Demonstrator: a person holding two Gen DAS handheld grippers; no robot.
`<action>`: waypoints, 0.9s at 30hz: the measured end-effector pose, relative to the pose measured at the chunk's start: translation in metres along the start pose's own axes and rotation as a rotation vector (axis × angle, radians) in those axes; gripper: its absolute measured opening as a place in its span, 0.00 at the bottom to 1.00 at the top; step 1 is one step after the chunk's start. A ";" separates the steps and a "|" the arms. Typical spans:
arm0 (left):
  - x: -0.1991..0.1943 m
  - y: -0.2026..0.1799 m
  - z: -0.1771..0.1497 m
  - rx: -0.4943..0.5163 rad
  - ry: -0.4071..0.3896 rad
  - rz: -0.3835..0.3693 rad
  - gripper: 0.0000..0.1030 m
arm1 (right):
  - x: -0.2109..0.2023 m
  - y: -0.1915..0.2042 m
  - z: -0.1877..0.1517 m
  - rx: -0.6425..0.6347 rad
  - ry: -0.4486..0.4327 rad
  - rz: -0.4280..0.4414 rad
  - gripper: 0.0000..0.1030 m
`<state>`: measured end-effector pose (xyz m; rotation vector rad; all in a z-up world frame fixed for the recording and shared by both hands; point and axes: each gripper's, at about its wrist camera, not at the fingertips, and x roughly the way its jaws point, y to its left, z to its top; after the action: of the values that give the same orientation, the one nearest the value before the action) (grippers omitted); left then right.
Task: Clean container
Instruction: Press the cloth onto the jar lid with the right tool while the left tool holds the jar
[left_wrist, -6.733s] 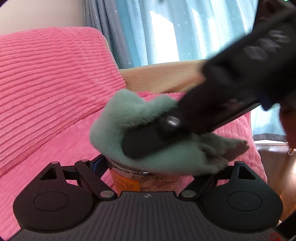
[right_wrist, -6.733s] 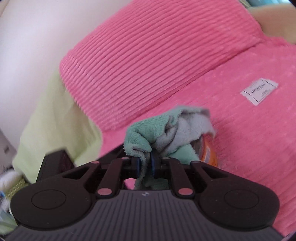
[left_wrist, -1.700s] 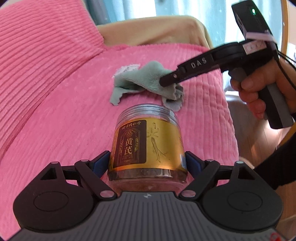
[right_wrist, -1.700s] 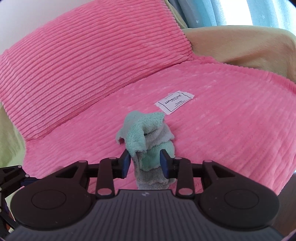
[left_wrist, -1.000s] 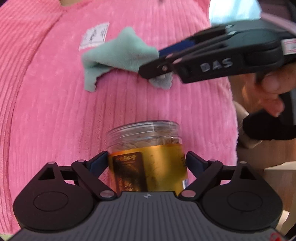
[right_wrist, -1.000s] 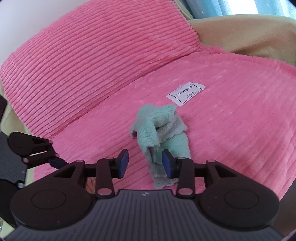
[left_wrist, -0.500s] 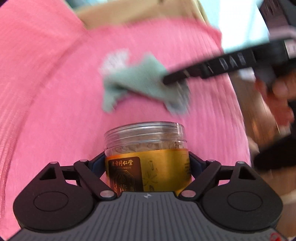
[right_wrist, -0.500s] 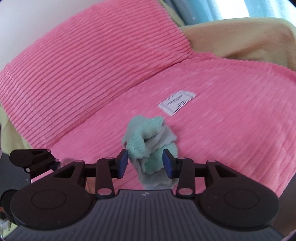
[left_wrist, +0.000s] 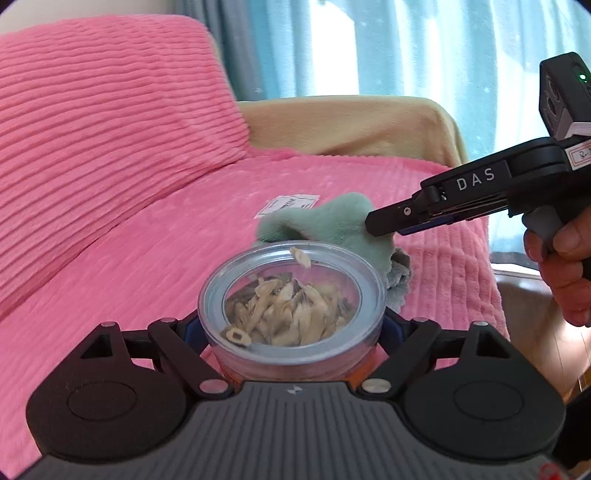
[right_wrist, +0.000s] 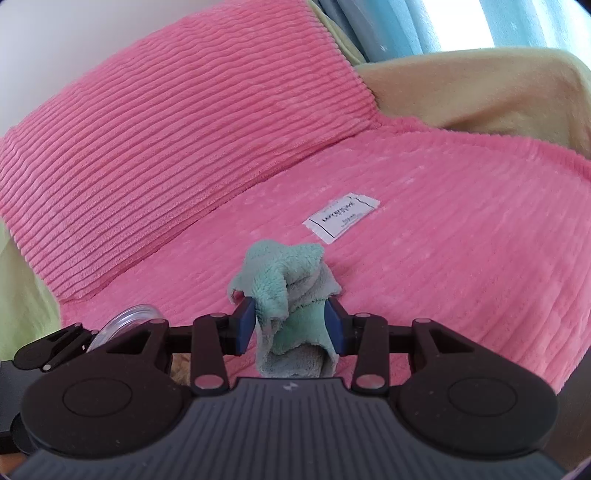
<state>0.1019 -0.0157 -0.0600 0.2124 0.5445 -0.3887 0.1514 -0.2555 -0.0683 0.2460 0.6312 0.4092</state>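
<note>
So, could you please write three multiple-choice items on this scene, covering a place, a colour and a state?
1. Where is the white label?
A. on the pink cover
B. on the jar
C. on the curtain
2. What colour is the cloth?
A. yellow
B. green
C. white
3. What do the left tongs hold?
A. nothing
B. the cloth
C. the jar

Answers: 1 A, it lies flat on the pink cover; 2 B, the pile is mint green; 3 C, the blue pads press the jar's sides.

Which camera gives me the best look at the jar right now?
The left wrist view: the jar fills the centre, clear lid facing the camera, dried slices visible inside. The right wrist view shows only a sliver of its rim at lower left.
</note>
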 end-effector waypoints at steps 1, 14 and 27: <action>0.000 -0.002 -0.001 -0.005 -0.002 0.015 0.84 | 0.000 0.002 0.000 -0.020 -0.008 0.000 0.35; 0.012 -0.007 -0.022 0.023 -0.009 0.052 0.85 | 0.018 0.013 0.008 -0.117 -0.059 -0.019 0.40; 0.007 -0.005 -0.021 -0.020 -0.036 0.032 0.83 | 0.035 0.025 0.006 -0.153 -0.041 -0.014 0.14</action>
<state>0.0952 -0.0157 -0.0819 0.1947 0.5092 -0.3552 0.1739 -0.2186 -0.0734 0.1044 0.5578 0.4355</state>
